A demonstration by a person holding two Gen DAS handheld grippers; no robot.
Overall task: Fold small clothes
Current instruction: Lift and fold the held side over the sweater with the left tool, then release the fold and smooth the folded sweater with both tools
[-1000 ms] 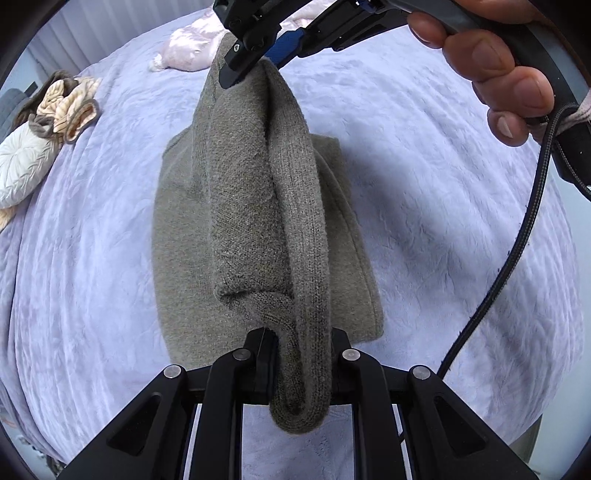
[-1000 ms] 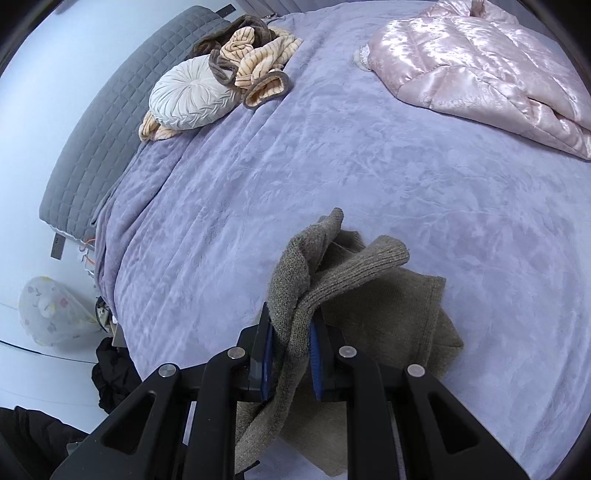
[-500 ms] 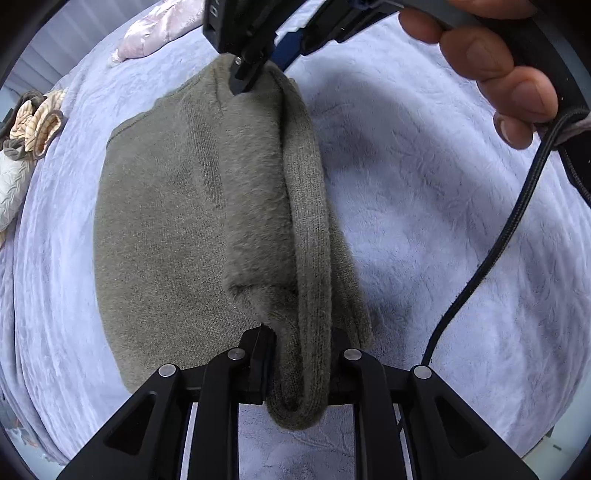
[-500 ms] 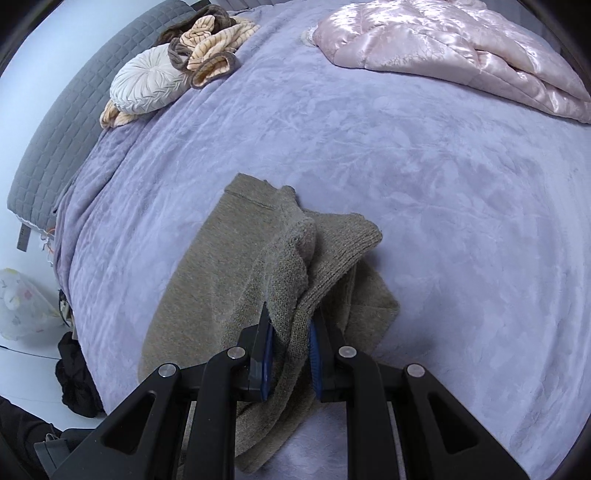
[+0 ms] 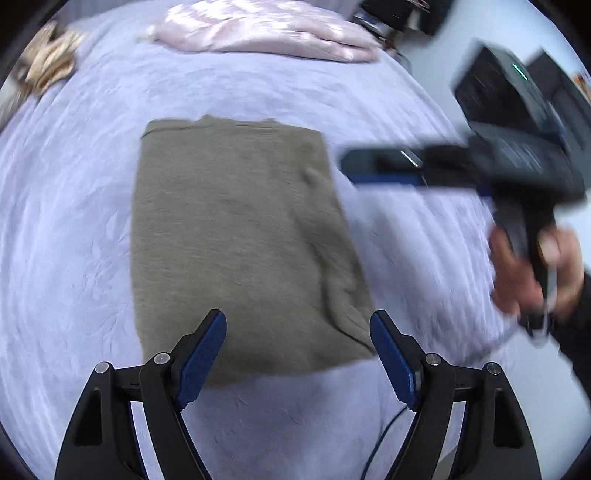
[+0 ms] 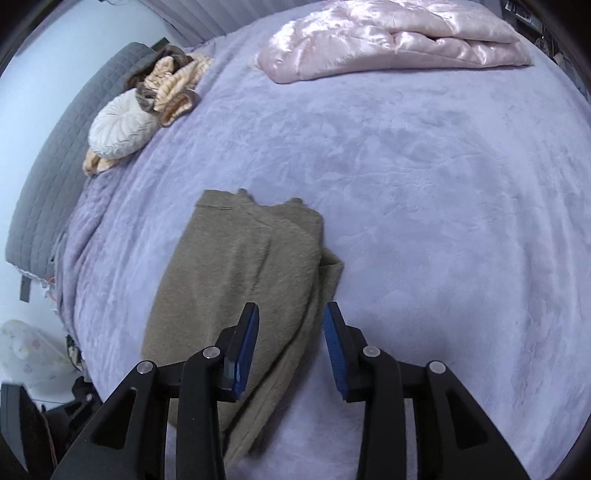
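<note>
An olive-grey knit garment (image 5: 236, 243) lies folded flat as a rectangle on the lavender bedspread (image 5: 74, 206). My left gripper (image 5: 297, 321) hovers over its near edge, jaws opening wide, pads off the cloth. In the left wrist view my right gripper (image 5: 373, 171) shows blurred just right of the garment, held by a hand (image 5: 532, 269). From the right wrist view, the garment (image 6: 240, 266) lies below my right gripper (image 6: 291, 312); its jaws are opening, the folded right edge lies between and beneath them, and the pads do not press it.
A pink satin quilt (image 6: 391, 37) lies at the far side of the bed. A white round cushion (image 6: 118, 125) and a striped beige and brown bundle (image 6: 173, 81) sit by the grey headboard (image 6: 48, 170). Dark equipment (image 5: 402, 14) stands beyond the bed's far right corner.
Both grippers have let go of the knit fold they were holding up. The garment has dropped and now lies flat in a folded rectangle. The right gripper has swung away to the right.
</note>
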